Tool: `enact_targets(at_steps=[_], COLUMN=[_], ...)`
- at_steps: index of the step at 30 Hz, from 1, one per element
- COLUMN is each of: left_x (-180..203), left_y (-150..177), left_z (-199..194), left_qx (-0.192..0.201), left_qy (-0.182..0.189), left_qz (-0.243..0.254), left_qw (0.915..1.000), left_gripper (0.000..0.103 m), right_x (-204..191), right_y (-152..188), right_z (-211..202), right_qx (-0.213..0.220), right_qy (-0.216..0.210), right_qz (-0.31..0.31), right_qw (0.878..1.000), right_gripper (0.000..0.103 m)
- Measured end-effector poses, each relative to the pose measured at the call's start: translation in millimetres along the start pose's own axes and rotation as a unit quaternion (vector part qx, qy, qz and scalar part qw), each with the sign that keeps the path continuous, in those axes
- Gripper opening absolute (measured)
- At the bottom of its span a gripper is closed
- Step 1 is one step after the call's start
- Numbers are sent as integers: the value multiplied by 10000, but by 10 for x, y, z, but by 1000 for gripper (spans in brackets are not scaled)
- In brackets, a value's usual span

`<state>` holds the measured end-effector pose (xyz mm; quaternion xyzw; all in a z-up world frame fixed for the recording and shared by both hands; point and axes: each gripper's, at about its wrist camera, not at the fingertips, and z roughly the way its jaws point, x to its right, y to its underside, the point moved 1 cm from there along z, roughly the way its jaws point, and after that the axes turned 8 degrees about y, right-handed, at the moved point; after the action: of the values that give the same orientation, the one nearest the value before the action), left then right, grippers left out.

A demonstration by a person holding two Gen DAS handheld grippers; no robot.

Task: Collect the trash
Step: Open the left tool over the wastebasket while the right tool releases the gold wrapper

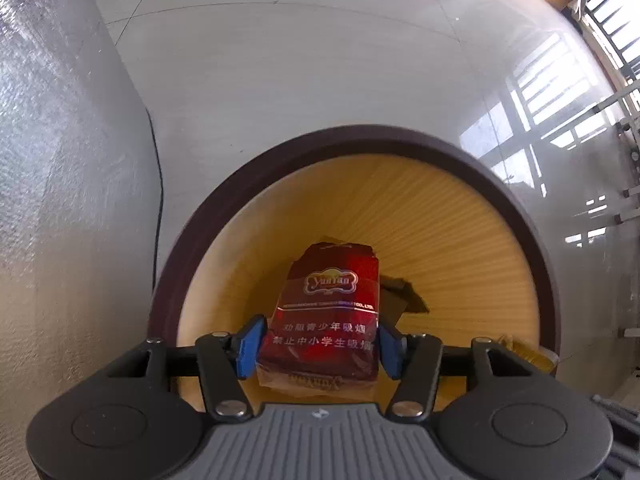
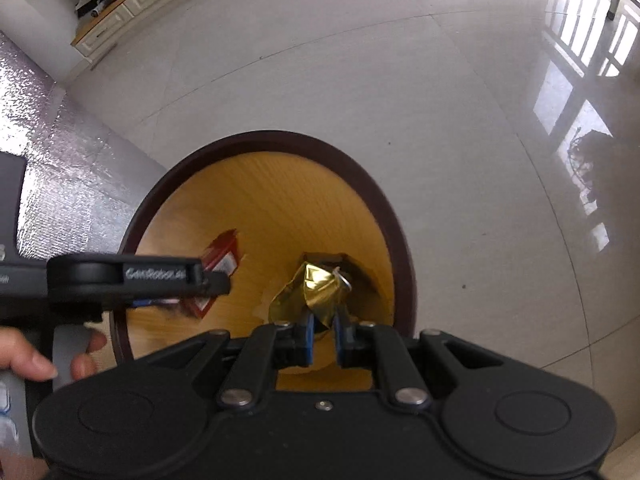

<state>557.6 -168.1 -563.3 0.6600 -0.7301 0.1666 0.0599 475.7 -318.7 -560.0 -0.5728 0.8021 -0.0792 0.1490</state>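
Trash in both hands hangs over a round bin [image 1: 532, 248] with a dark rim and a ribbed yellow-wood inner wall, standing on a glossy tiled floor [image 1: 320, 60] beside a silver foil-textured mat [image 1: 40, 140]. On the left, the left tool [image 1: 319, 346] is clamped across the lower part of a crumpled red cigarette pack [image 1: 336, 292], its blue pads pressing the 2 narrow sides; the pack's long axis runs straight ahead from the tool, pointing down into the bin's mouth. On the right, the right tool [image 2: 324, 338] pinches a crumpled gold foil wrapper [image 2: 316, 288] between nearly closed pads, the wrapper fanning out ahead of the tips and likewise inside the rim's outline. From the right wrist view the left tool sits nearer the bin's left wall, the right one nearer its centre. Dark scraps already lie at the bottom. Both pieces appear to be directly above the opening, so letting go looks like all that is needed.
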Motion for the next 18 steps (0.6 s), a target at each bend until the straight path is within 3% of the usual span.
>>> enact_targets(at_steps=[2,5,12,14,15,18], left_x=[15,32,38,22,14,23], left_y=[-9,20,147,168,162,157], left_z=[9,-7,-131,-126,-126,-150], left_qx=[-2,-42,36,8,4,19], left_qy=[10,-1,66,80,90,94], left_qz=[-26,-76,-1,-35,-40,-50], left_qw=[10000,10000,10000,10000,10000,9999], left_gripper=[60,79,81,81,81,81], right_x=[-80,-145,-177,-205,-220,-265], right_y=[21,66,85,57,49,44], right_z=[20,46,105,130,133,115], right_qx=[-65,-178,-443,-558,-567,-585], right_qy=[5,119,163,195,224,171], right_qz=[-140,-393,-514,-549,-554,-652], right_qw=[9999,9990,9976,9967,9966,9960], right_gripper=[10,10,11,18,29,39])
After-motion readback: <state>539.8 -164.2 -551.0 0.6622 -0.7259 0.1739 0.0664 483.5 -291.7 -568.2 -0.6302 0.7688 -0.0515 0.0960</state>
